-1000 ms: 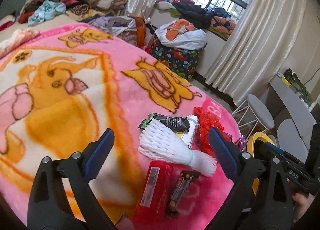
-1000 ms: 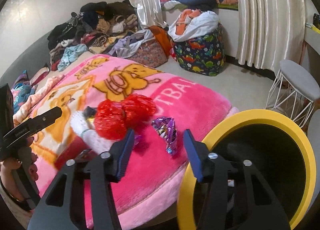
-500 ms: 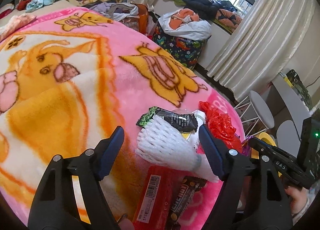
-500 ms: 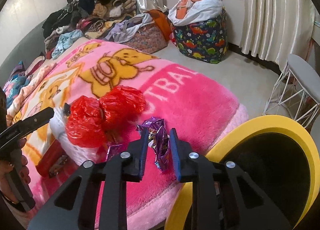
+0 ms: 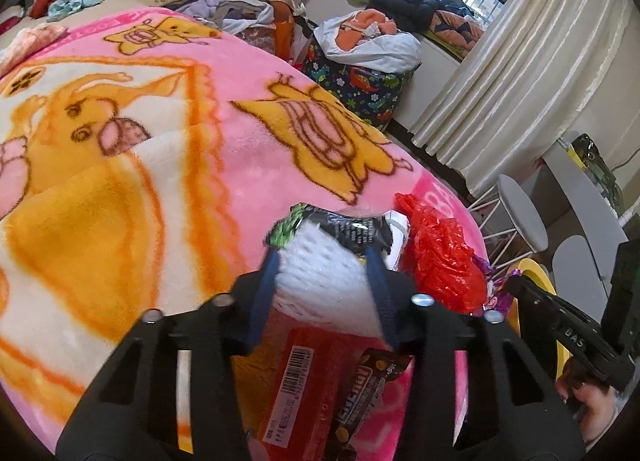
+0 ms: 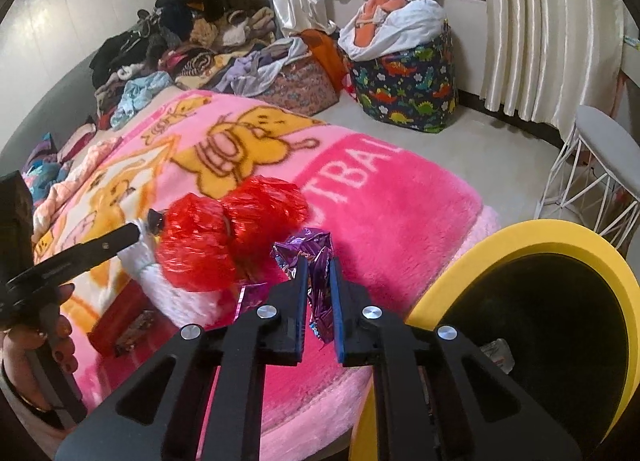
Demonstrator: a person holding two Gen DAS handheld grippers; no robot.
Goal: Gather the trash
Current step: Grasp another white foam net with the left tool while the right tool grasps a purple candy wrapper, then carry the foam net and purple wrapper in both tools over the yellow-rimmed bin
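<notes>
Both grippers have just closed, left gripper (image 5: 324, 261) squeezing the white foam net (image 5: 324, 285), right gripper (image 6: 319, 281) pinching the purple wrapper (image 6: 316, 257), so I can drop both into the yellow bin (image 6: 520, 237) beside the bed.

Both hand-held grippers angled downward, left hand-held gripper (image 5: 324, 261) and right hand-held gripper (image 6: 319, 281) just closed, each gripping something.

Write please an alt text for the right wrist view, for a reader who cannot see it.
The right hand-held gripper has just been closing and now pinches a crumpled purple foil wrapper on a pink cartoon blanket. Beside it lie a red plastic bag and white foam netting. A yellow-rimmed bin stands at the right.
</notes>
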